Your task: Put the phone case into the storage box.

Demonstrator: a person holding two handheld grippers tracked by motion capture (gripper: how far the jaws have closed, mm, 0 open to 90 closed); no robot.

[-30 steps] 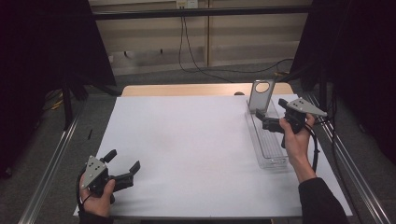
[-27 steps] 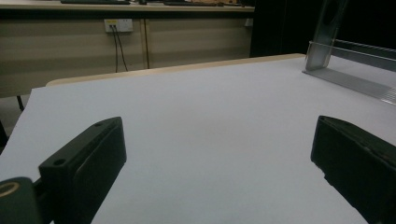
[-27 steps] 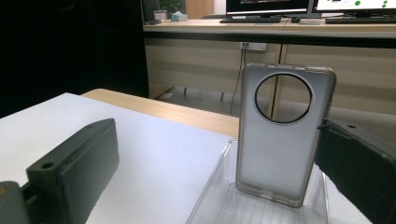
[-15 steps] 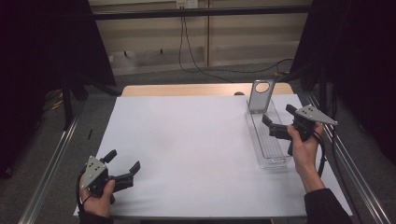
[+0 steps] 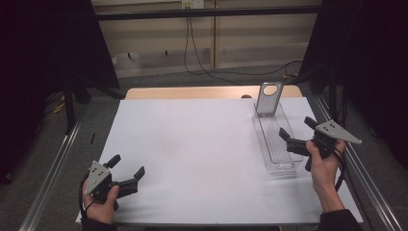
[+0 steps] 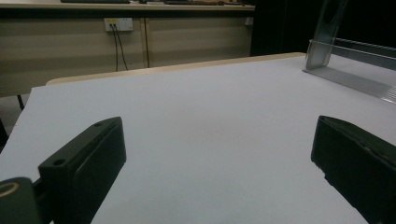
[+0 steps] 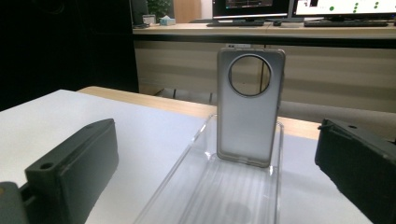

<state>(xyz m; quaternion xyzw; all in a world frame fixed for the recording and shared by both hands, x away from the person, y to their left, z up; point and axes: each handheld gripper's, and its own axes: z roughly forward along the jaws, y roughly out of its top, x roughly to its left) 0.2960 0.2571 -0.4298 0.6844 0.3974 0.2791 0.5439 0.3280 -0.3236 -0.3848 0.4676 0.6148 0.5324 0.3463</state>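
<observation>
Holding the right gripper [image 5: 298, 134] spread at the table's [image 5: 202, 144] right edge, we aim its jaws along the clear tray [image 5: 275, 147], nothing between them. A grey phone case [image 5: 267, 99] stands upright at the tray's far end, near the far right corner. Our left gripper [image 5: 126, 166] rests at the near left corner, jaws wide apart and empty.
</observation>
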